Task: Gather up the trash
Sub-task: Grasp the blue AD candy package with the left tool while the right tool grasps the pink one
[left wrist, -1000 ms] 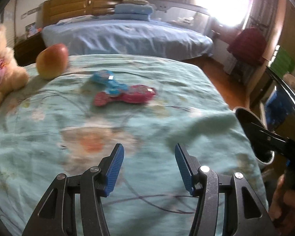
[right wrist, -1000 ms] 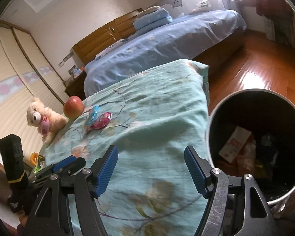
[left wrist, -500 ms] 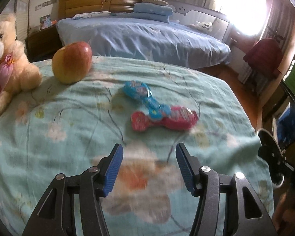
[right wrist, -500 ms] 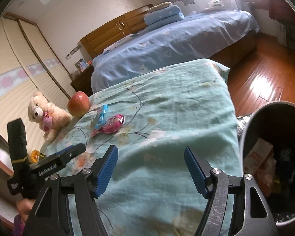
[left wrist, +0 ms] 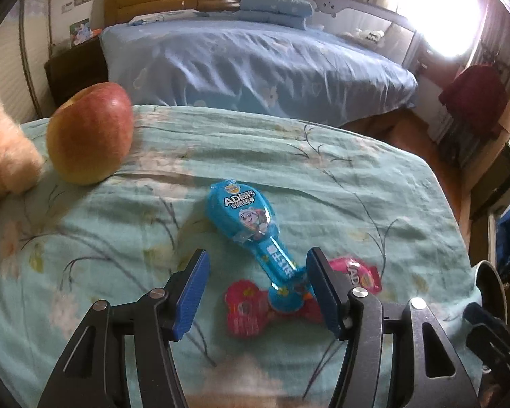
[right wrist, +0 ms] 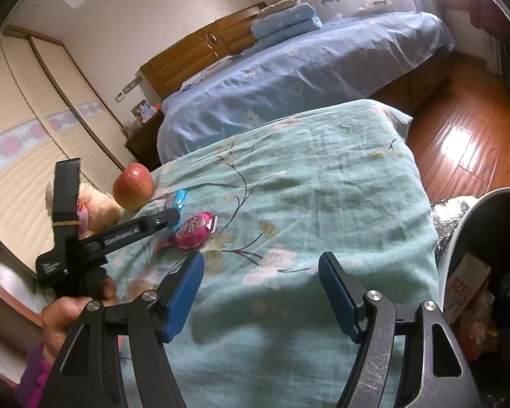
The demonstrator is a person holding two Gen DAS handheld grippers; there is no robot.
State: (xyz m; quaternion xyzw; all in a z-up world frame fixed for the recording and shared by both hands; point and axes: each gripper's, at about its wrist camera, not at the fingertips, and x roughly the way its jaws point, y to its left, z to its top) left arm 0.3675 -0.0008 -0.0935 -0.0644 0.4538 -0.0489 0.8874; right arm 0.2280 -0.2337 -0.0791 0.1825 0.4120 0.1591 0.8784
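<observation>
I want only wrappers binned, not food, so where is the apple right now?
In the left wrist view the apple sits upper left on the teal floral bedspread, touching the plush teddy bear, beyond and apart from the blue candy wrapper.

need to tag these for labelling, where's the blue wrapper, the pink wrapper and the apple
blue wrapper (left wrist: 243, 212): left wrist view, on its wide printed end.
pink wrapper (right wrist: 195, 229): right wrist view, on its round bulge.
apple (left wrist: 90, 136): left wrist view, middle of its red side.

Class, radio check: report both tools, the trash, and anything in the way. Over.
Left tool open, just been widening, blue wrapper tail between its fingers, ungripped. Right tool open, empty. Pink wrapper beneath blue. Apple clear.
</observation>
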